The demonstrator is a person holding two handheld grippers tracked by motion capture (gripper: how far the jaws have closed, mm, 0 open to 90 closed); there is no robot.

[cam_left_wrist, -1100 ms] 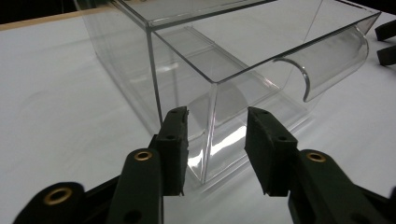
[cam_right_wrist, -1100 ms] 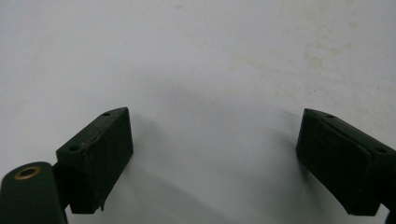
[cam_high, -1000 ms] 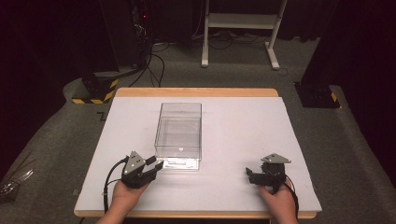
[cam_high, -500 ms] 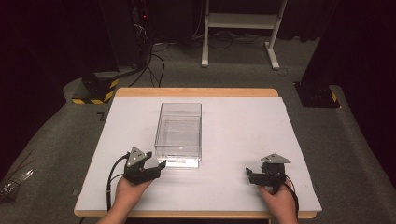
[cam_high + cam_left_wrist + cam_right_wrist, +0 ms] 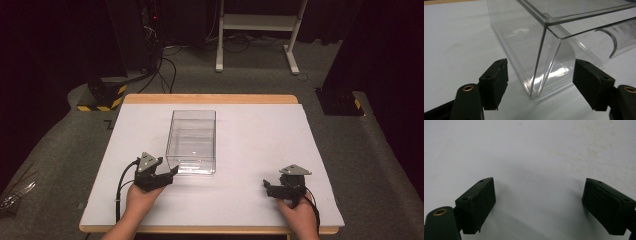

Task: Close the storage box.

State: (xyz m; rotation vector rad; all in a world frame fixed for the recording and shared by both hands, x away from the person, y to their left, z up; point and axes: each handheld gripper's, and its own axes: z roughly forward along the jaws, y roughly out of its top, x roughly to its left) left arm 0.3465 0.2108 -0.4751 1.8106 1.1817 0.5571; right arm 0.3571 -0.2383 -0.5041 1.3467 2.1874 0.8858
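Left hand-held gripper (image 5: 537,82) lines up on the clear box (image 5: 192,140)
Its jaws have just been opening and stand wide around the box's near corner, toward the desk's (image 5: 260,125) front-left; a skewed pinch may skid the slick plastic; right hand-held gripper (image 5: 537,205) gapes empty

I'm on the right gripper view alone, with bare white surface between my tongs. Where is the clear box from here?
Observer: The clear box stands to the left of your right tongs and farther from you, well apart.
Operator: And the left tongs?
Observer: The left tongs are at the box's near left corner. Their jaws have just been opening and now straddle that corner without touching it.
Operator: Anything inside the box?
Observer: From the high view it looks empty.
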